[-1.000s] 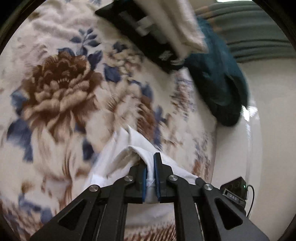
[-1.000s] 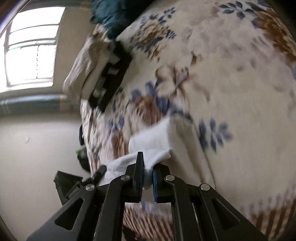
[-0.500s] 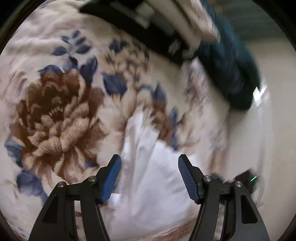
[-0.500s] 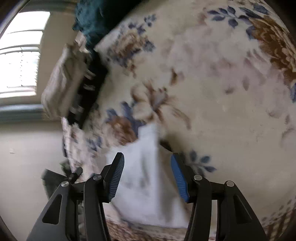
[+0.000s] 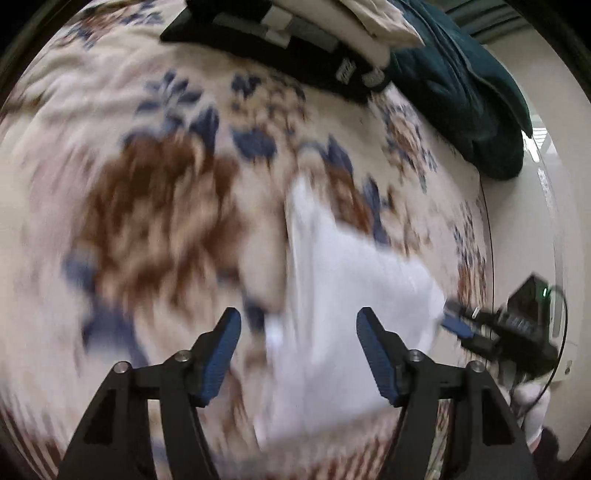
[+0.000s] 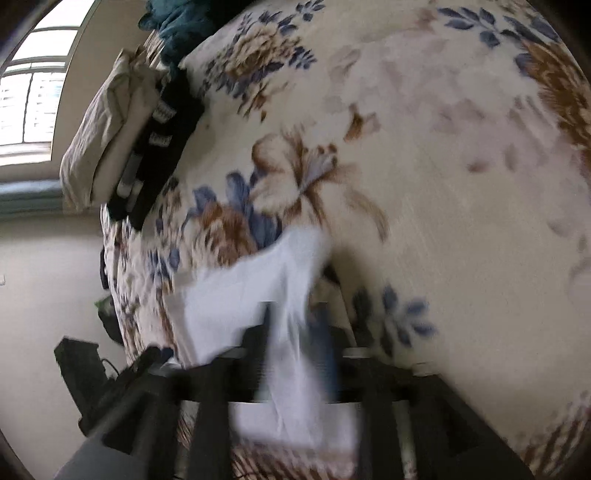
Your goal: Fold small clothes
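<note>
Left wrist: the left tool [image 5: 297, 354] — clamped on the white garment [image 5: 343, 295] 1 second ago — now stands parted, holding nothing, the cloth lying on the floral bed cover [image 5: 155, 206]. Right wrist: the right tool [image 6: 295, 350], blurred, has likewise let go, jaws apart over the garment [image 6: 255, 291].

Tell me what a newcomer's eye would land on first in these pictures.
The white garment lies low in the middle on a floral blanket, between the blue-padded fingers of the open left gripper. A dark teal cloth is heaped at the blanket's upper right edge, beside a black garment under a beige one.
</note>
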`<control>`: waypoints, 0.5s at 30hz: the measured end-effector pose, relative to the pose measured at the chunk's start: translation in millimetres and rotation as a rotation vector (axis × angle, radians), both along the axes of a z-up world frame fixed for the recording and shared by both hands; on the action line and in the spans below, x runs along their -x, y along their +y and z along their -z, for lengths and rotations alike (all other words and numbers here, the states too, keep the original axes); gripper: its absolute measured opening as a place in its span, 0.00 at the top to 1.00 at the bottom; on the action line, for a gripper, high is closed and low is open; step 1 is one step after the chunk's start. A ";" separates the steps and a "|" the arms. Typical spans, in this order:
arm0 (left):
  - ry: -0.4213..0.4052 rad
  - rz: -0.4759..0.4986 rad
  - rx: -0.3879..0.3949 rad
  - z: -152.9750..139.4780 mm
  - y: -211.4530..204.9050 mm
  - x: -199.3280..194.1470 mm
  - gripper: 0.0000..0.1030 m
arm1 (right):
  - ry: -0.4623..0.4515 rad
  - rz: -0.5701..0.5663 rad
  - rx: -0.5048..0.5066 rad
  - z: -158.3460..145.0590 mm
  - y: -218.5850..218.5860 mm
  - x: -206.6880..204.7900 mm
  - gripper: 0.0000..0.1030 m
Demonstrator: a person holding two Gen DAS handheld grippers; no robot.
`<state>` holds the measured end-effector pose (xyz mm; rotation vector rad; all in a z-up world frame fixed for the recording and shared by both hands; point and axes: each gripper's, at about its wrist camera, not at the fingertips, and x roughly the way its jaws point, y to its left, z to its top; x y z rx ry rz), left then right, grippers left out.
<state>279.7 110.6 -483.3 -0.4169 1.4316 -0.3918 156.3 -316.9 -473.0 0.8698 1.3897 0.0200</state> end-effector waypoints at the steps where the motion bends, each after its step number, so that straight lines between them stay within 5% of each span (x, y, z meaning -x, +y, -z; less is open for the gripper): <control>1: 0.011 0.006 -0.035 0.9 -4.1 16.1 0.39 | -0.003 -0.019 0.006 -6.0 3.1 10.5 0.45; 8: 0.041 0.048 -0.310 35.6 -34.0 68.7 0.39 | 0.119 -0.172 0.083 12.4 39.3 51.2 0.45; 10: 0.050 0.041 -0.359 39.5 -30.8 70.2 0.39 | 0.134 -0.203 0.103 26.0 49.1 54.3 0.59; 11: 0.040 0.047 -0.400 38.4 -28.3 71.1 0.38 | 0.132 -0.206 0.102 28.4 50.7 54.5 0.80; 13: 0.023 0.066 -0.433 35.1 -26.2 73.8 0.36 | 0.122 -0.184 0.115 28.3 49.4 54.9 0.87; 15: 0.002 0.102 -0.554 31.9 -23.6 74.9 0.39 | 0.110 -0.157 0.124 22.6 44.7 54.1 0.91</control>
